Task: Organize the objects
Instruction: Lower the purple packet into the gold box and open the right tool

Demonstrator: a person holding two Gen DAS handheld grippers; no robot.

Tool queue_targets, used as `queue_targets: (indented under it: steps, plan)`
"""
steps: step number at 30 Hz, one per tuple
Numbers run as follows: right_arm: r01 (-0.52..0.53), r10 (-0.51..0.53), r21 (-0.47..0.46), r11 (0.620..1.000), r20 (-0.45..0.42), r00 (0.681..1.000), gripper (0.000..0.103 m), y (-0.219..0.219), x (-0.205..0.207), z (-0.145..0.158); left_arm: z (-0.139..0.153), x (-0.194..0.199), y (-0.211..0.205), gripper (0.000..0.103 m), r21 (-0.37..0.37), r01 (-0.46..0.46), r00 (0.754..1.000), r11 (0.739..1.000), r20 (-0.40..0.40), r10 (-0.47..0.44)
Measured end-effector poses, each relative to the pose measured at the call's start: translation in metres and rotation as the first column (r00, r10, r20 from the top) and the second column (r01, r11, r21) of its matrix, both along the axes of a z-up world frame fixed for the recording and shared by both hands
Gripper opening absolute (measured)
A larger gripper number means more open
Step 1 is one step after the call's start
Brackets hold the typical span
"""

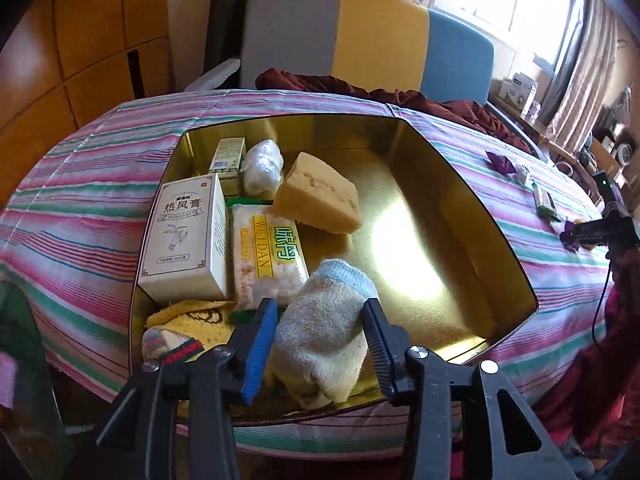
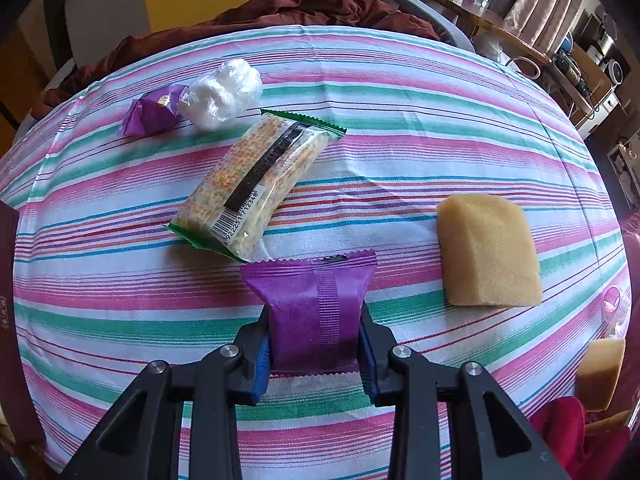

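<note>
An open golden tin (image 1: 460, 184) stands on the striped tablecloth (image 1: 80, 184). Its left half holds a white box (image 1: 184, 236), a small green box (image 1: 228, 158), a white plastic wad (image 1: 262, 166), a yellow sponge (image 1: 320, 198), a cracker pack (image 1: 268, 256) and a yellow sock (image 1: 192, 318). My left gripper (image 1: 320, 320) is over the tin's near edge, shut on a grey sock (image 1: 332, 292). My right gripper (image 2: 316, 320) hangs low over the cloth, shut on a purple packet (image 2: 316, 280).
Loose on the cloth lie another cracker pack (image 2: 256, 180), a white plastic wad (image 2: 220, 96), a small purple packet (image 2: 154, 112) and a yellow sponge (image 2: 488, 252). A second sponge piece (image 2: 600, 372) shows at the right edge. A chair (image 1: 360, 40) with dark red fabric stands behind the table.
</note>
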State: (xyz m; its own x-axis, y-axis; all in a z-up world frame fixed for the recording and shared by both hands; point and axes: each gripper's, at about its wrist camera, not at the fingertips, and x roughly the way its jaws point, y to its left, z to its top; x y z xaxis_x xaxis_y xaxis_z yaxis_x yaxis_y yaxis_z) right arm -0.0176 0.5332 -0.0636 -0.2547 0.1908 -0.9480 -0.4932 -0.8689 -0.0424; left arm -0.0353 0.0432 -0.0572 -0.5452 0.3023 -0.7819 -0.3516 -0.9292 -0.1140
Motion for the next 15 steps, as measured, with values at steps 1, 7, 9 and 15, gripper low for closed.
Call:
queue_targets:
  steps: [1,7,9,15]
  plan:
    - [-0.003,0.003,0.002,1.0,0.0,1.0,0.034,0.0,0.0,0.0,0.0,-0.001,-0.001,0.046,0.007,-0.008,1.0,1.0,0.003,0.008]
    - [-0.037,0.037,0.027,0.999,0.014,0.999,0.034,-0.005,0.0,-0.005,-0.003,0.0,-0.007,0.049,0.051,-0.042,0.999,0.998,0.014,0.041]
    - [-0.047,0.046,0.043,0.998,0.023,0.999,0.034,-0.006,-0.001,-0.007,-0.001,0.001,-0.008,0.048,0.057,-0.047,0.999,0.997,0.013,0.046]
    - [-0.061,0.061,-0.035,0.998,-0.008,0.998,0.033,-0.013,0.007,0.006,0.021,0.007,-0.023,0.054,0.122,-0.08,0.995,0.989,-0.056,0.087]
